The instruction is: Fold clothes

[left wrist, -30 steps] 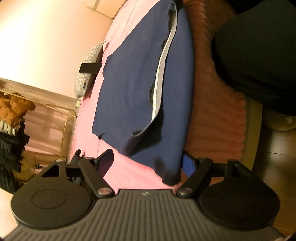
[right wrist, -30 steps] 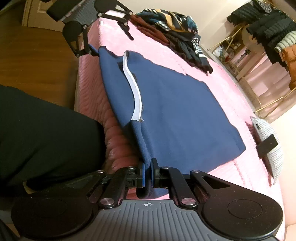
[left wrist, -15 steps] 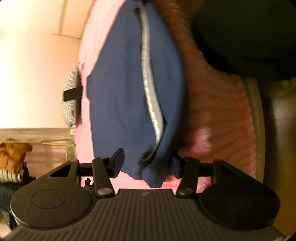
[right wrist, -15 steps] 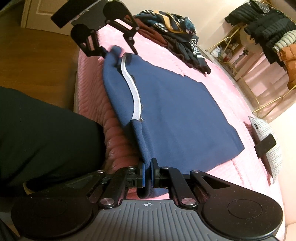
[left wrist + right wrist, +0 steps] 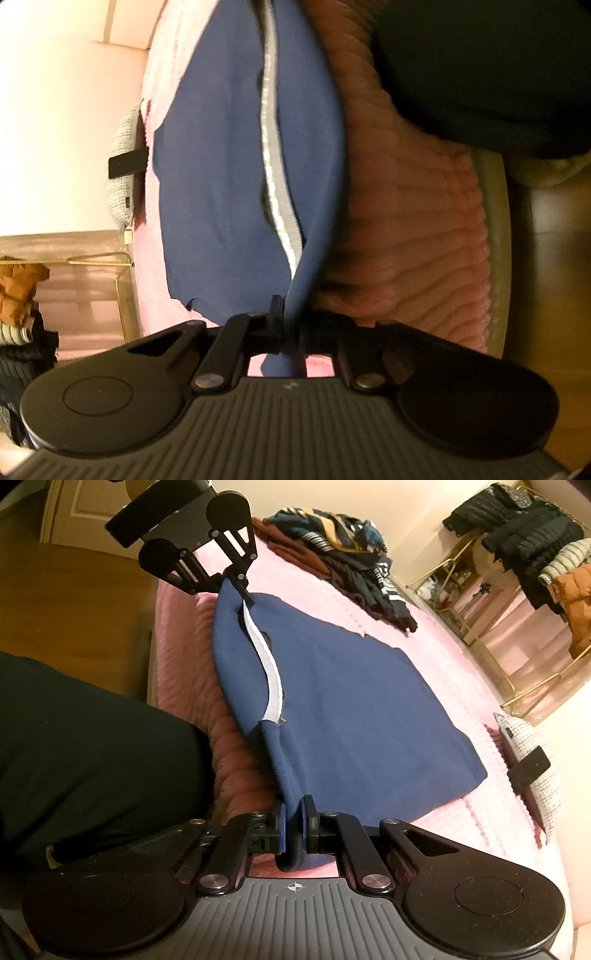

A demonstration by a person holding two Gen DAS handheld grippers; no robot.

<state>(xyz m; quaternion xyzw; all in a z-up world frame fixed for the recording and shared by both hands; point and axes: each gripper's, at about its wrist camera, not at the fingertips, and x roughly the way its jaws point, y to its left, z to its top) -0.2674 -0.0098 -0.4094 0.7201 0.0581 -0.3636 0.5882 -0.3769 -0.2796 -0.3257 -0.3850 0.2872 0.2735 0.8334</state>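
Warm, yellowish indoor light throughout, washed-out glare on the pale wall in the left wrist view, soft motion blur over the blue garment there, sharper detail in the right wrist view, strong fisheye bending and dark corners in both.

No readable text, label, brand or number in either wrist view; only small crosshair mark on each gripper body.
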